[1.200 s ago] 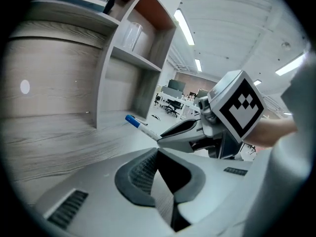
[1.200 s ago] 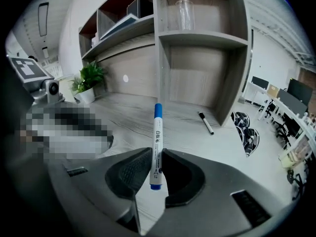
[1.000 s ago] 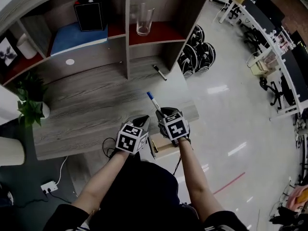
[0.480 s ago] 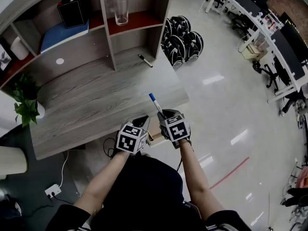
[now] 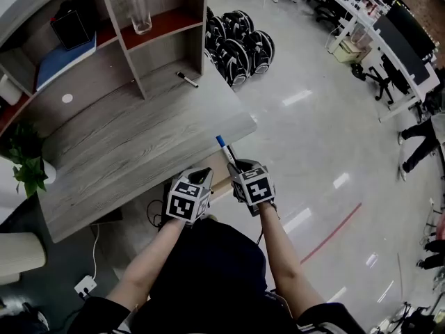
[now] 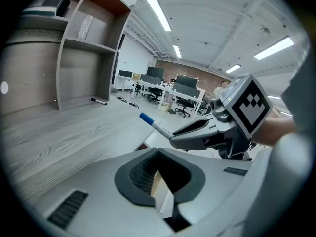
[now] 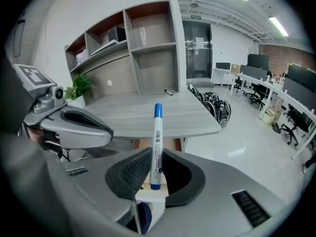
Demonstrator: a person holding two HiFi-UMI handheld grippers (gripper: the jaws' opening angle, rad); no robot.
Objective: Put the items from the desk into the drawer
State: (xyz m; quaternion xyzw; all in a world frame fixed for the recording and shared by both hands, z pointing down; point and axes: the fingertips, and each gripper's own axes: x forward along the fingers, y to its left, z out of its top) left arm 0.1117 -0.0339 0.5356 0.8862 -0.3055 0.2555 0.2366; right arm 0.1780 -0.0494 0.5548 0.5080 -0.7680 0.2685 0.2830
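Note:
My right gripper [image 5: 241, 170] is shut on a white marker with a blue cap [image 5: 226, 152], which sticks out forward past the jaws [image 7: 157, 132]. It hovers just off the grey desk's front edge [image 5: 208, 145], above a brown drawer [image 5: 221, 180] that shows under the desk [image 7: 174, 144]. Close on the left, my left gripper [image 5: 201, 175] has its jaws together and holds nothing [image 6: 159, 154]. A black marker [image 5: 186, 79] lies far back on the desk beside the shelf unit [image 7: 168, 91].
A shelf unit at the back of the desk holds a glass [image 5: 140, 12], a black box [image 5: 69, 26] and a blue book. A plant [image 5: 24, 160] stands at the desk's left end. Black helmets [image 5: 240, 42] lie on the floor beyond the desk, a power strip [image 5: 85, 284] under it.
The head view has swung, so the desk and shelves have slid up and left. Both grippers stay side by side at the desk's front edge, the marker still held.

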